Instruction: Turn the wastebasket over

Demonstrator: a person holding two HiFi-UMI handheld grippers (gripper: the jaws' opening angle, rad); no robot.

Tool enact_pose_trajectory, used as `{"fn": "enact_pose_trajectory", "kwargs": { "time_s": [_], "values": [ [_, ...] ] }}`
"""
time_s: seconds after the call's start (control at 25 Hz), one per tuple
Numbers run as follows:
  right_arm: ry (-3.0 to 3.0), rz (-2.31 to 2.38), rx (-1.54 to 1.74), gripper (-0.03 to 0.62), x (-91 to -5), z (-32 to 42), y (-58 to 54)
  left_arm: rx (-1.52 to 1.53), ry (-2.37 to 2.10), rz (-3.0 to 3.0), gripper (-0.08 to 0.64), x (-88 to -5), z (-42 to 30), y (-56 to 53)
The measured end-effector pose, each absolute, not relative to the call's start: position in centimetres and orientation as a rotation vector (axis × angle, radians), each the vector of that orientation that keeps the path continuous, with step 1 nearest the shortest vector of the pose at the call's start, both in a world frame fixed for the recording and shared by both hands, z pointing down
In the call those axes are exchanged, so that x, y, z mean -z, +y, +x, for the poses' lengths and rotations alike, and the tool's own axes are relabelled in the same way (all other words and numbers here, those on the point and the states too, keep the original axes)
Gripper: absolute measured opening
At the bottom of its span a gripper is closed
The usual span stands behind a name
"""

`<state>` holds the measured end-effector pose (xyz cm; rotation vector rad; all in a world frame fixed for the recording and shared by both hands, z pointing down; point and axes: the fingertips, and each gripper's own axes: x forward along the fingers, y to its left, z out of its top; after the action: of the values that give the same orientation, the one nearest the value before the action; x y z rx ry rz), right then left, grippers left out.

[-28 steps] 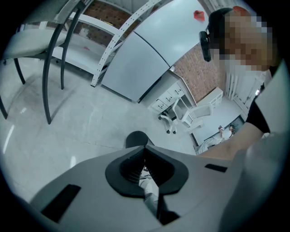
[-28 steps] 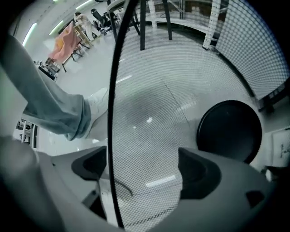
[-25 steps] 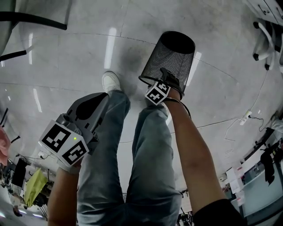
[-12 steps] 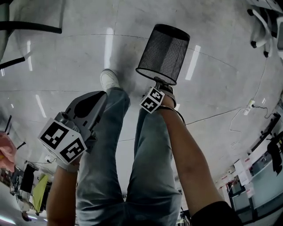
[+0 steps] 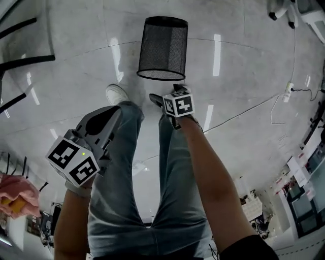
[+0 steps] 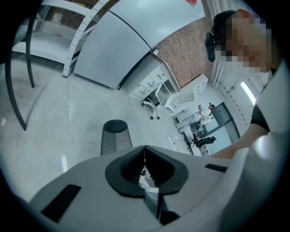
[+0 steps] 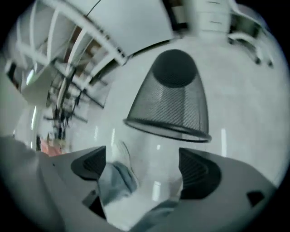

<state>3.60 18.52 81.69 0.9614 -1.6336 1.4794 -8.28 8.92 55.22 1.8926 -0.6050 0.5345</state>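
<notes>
The black mesh wastebasket (image 5: 162, 48) stands on the pale floor with its wide rim down and its closed base up; it also shows in the right gripper view (image 7: 170, 104) and the left gripper view (image 6: 114, 138). My right gripper (image 5: 165, 97) hovers just short of the rim, clear of it. Its jaws are open (image 7: 142, 163) with nothing between them. My left gripper (image 5: 107, 118) hangs lower left over the person's leg, shut and empty (image 6: 144, 153).
The person's jeans legs (image 5: 167, 183) and a white shoe (image 5: 117, 94) fill the floor below the basket. Black chair legs (image 5: 25, 24) lie at the upper left, an office chair base (image 5: 280, 9) at the upper right. A cable with a plug strip (image 5: 289, 89) runs at the right.
The right gripper held the tilted basket by its rim; now the basket stands apart on its rim and the gripper has let go, opened and drawn back. The left gripper shifted slightly.
</notes>
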Motion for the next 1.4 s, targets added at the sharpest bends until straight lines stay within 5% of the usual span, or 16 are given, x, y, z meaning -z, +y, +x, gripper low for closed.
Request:
{"fn": "enact_pose_trajectory", "kwargs": {
  "time_s": [0.2,0.44,0.64,0.88,1.32,1.4],
  "values": [
    [-1.390,1.612,-2.196,0.480,-80.4,7.4,13.7,-0.586,-0.529,1.931,0.014,-55.1,-6.0,7.6],
    [-1.105,1.957,-2.485,0.474,-83.2,10.2,13.2,-0.622,-0.493,1.945,0.014,-56.3,-4.7,5.9],
    [-1.301,1.897,-2.658,0.295,-83.1,8.8,11.3,-0.630,-0.473,1.936,0.014,-57.4,-4.4,5.3],
    [-1.746,1.796,-2.574,0.035,-79.9,7.5,8.4,-0.619,-0.497,1.912,0.014,-58.2,-4.4,4.8],
    [-2.113,1.125,-2.386,0.008,-77.7,7.1,8.5,-0.586,-0.559,1.917,0.020,-64.9,-6.3,2.2],
    [-2.128,0.973,-2.351,0.008,-77.9,7.0,9.9,-0.643,-0.550,1.925,0.098,-68.1,-6.9,1.8]
  ]
}}
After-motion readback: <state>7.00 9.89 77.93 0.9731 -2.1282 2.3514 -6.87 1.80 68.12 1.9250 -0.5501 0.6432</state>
